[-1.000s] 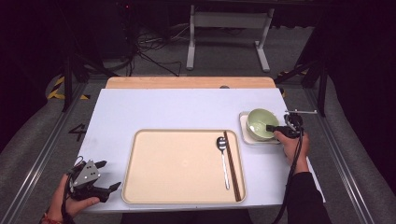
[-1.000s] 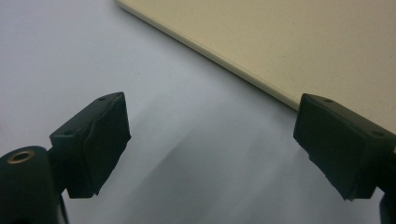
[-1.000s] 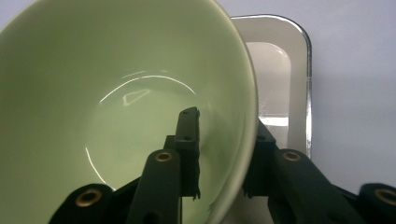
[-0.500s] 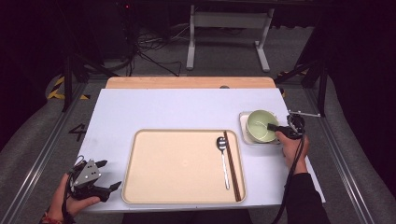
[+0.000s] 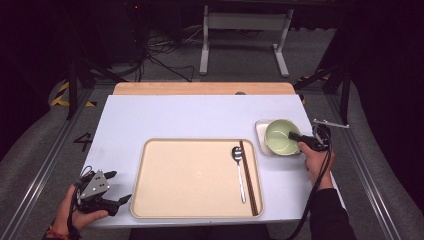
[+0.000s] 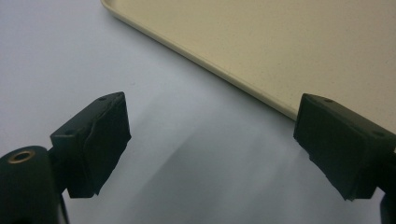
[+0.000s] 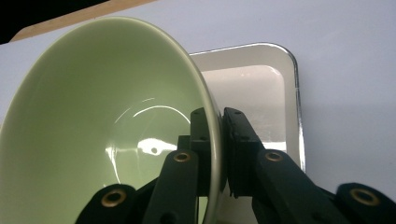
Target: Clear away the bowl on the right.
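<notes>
Black-jawed and wide apart, the left gripper is resting at the near left corner of the white table, gripping nothing; in the left gripper view its two pads are standing over bare tabletop just beside the rim of the tray. One left hand is holding it at the table's edge.

One beige tray is lying in the middle of the table's near half. On its right side, one metal spoon and one pair of dark chopsticks are lying side by side, the spoon to the left, both running lengthwise toward the person.

Just right of the tray, one green bowl is sitting on one small white rectangular dish. The right gripper is reaching in from the right, its jaws having just been closing on the bowl's rim. In the right gripper view one pad is pressing inside the green bowl and the other outside, with the rim pinched between them and the bowl tilted over the white dish. One right hand is holding this gripper near the table's right edge.
</notes>
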Demonstrator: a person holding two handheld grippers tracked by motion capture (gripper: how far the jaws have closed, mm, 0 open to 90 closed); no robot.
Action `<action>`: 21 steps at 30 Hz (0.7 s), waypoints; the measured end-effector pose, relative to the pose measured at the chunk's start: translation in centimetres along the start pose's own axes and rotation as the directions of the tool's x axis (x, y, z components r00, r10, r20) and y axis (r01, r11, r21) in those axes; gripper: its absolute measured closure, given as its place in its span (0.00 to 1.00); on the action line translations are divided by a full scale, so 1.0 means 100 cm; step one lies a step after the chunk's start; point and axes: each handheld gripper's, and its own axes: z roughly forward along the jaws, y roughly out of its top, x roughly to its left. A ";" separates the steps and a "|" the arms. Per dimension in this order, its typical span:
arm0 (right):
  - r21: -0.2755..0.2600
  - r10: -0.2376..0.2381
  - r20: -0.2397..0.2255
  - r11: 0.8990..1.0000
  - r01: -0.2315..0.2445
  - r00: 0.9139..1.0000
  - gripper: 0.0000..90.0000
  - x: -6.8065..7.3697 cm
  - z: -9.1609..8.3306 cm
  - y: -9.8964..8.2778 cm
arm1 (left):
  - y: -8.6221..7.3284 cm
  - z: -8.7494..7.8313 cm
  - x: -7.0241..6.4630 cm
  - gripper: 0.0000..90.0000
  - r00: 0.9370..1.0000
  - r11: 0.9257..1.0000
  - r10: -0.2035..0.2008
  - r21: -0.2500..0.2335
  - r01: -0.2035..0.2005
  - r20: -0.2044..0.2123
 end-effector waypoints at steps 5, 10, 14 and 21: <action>-0.028 -0.015 0.004 0.999 0.015 1.000 0.93 0.004 -0.006 0.002 | 0.001 -0.003 0.000 0.13 1.000 1.000 0.003 -0.007 -0.003 -0.008; -0.051 -0.025 -0.003 0.998 0.025 1.000 0.93 0.007 -0.012 0.003 | 0.001 -0.003 0.000 0.13 1.000 1.000 0.003 -0.007 -0.003 -0.009; -0.079 -0.045 0.003 0.996 0.045 0.999 0.93 0.013 -0.019 0.007 | 0.000 -0.003 0.001 0.13 1.000 1.000 0.002 -0.009 -0.002 -0.006; -0.113 -0.072 -0.002 0.991 0.072 0.997 0.93 0.024 -0.029 0.013 | 0.001 -0.002 0.000 0.13 1.000 1.000 0.000 -0.008 0.000 -0.005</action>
